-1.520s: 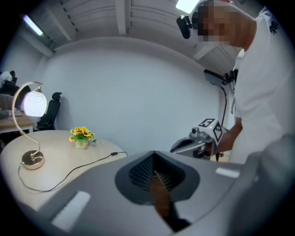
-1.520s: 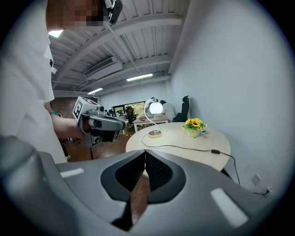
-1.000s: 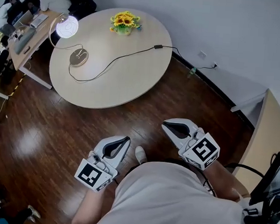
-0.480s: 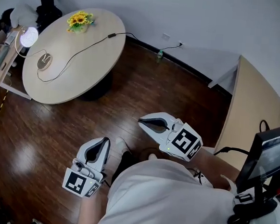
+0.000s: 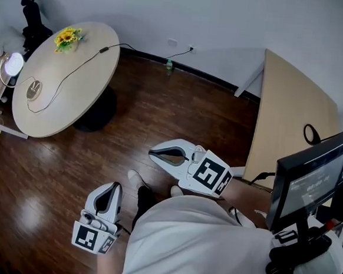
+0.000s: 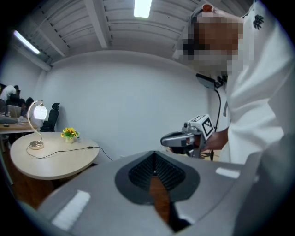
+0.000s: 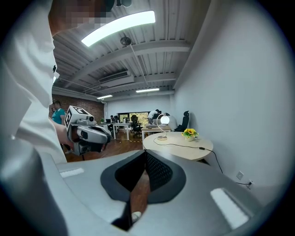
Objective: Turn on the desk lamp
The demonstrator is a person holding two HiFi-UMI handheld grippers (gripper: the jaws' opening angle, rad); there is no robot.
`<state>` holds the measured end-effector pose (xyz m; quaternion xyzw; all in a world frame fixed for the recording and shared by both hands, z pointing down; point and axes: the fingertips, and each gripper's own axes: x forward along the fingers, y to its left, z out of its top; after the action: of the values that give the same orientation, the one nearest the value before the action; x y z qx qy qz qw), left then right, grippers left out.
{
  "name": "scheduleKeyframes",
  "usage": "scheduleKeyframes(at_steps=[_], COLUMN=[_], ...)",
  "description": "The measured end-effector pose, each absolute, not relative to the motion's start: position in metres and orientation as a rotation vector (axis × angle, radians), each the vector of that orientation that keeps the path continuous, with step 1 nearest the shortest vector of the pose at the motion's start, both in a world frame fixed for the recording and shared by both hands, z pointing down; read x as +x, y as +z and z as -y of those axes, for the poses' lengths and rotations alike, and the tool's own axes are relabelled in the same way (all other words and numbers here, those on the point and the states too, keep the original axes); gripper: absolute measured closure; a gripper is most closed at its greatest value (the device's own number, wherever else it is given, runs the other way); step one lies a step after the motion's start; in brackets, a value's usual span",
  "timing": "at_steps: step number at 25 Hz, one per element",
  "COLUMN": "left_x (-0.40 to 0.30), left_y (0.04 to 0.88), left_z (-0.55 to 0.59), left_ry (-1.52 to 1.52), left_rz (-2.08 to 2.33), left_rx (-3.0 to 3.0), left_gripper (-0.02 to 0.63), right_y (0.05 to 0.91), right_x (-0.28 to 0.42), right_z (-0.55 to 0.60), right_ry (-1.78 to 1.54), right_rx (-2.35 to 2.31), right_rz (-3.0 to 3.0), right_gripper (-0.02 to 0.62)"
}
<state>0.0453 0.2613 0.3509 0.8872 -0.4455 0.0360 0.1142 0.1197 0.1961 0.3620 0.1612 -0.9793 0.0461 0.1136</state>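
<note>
The lamp (image 5: 14,65) glows at the far left edge of the round bench (image 5: 76,67), well off to your front-left. Your left gripper (image 5: 115,186) and right gripper (image 5: 152,153) both have their jaws clenched on nothing. The left one is on the lamp's side.

Head view: above the person, facing steeply down onto the floor (image 5: 162,103); round table (image 5: 63,89) far off, upper left of the frame.
Left gripper view: low, level, along its own jaws; table at left, distant; right gripper (image 6: 167,139) near, centre right.
Right gripper view: low, level; table right of centre, distant; left gripper (image 7: 106,134) at left.
Shared: all three take in the table, lamp (image 5: 13,65) and flowers (image 5: 67,38).
</note>
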Motion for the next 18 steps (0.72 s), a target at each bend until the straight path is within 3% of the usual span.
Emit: scheduleKeyframes(at_steps=[18], left_x=[0.084], left_y=[0.346], left_z=[-0.267], left_ry=[0.136], left_rz=[1.215], left_rx=[2.651], left_gripper=[0.588], right_y=[0.356], right_x=[0.157], right_z=[-0.215], right_ry=[0.141], right_rx=[0.538], right_rz=[2.874], right_gripper=[0.591])
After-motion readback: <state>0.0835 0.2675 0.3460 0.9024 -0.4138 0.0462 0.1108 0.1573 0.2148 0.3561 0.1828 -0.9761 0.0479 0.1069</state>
